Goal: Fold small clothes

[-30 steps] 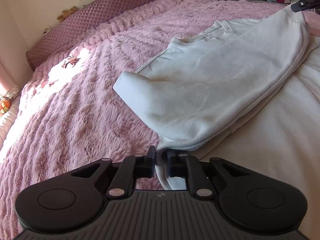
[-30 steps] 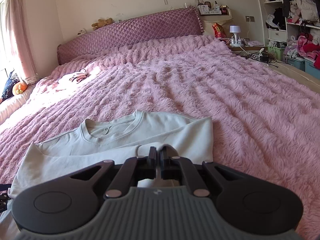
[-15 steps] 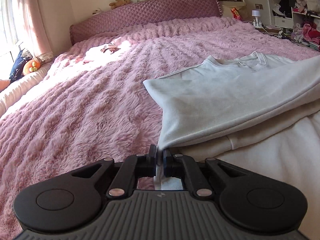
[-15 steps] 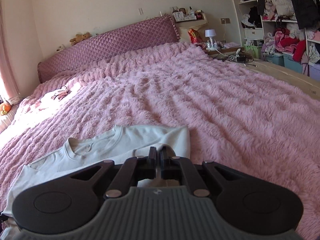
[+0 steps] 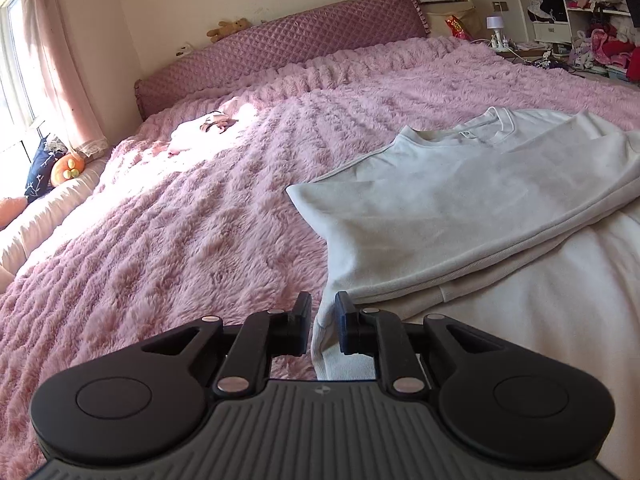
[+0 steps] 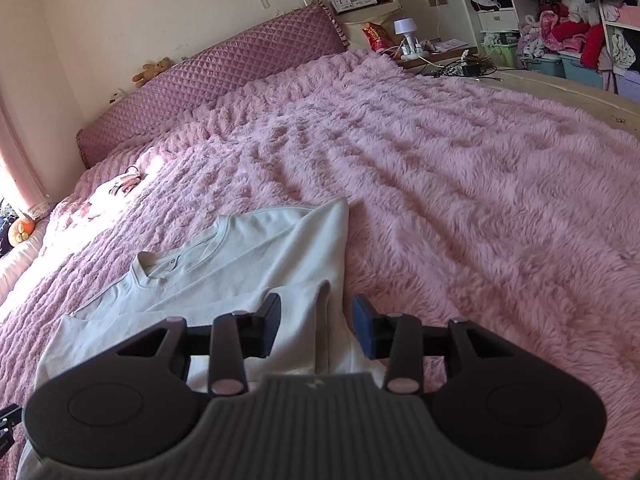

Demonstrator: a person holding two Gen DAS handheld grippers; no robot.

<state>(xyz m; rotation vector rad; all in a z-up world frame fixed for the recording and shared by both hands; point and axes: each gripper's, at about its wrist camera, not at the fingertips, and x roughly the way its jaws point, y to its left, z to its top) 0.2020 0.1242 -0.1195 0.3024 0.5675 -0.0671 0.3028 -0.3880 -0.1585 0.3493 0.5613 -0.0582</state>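
Observation:
A small white long-sleeved top (image 5: 472, 204) lies on the pink furry bedspread (image 5: 180, 240), its lower part folded up over its chest, collar toward the headboard. My left gripper (image 5: 322, 312) is slightly open, its jaws a narrow gap apart around the garment's folded left corner. In the right wrist view the top (image 6: 248, 264) lies ahead and left. My right gripper (image 6: 316, 320) is open, jaws wide apart over the folded right edge, holding nothing.
A quilted purple headboard (image 5: 288, 56) with a teddy bear (image 5: 229, 27) stands at the back. A small garment (image 5: 218, 122) lies in sunlight near the pillows. A nightstand with a lamp (image 6: 406, 28) and cluttered shelves (image 6: 568, 28) are to the right.
Both grippers lowered the folded edge onto the top's chest. The right gripper opened wide and let go of the cloth; the left jaws parted slightly.

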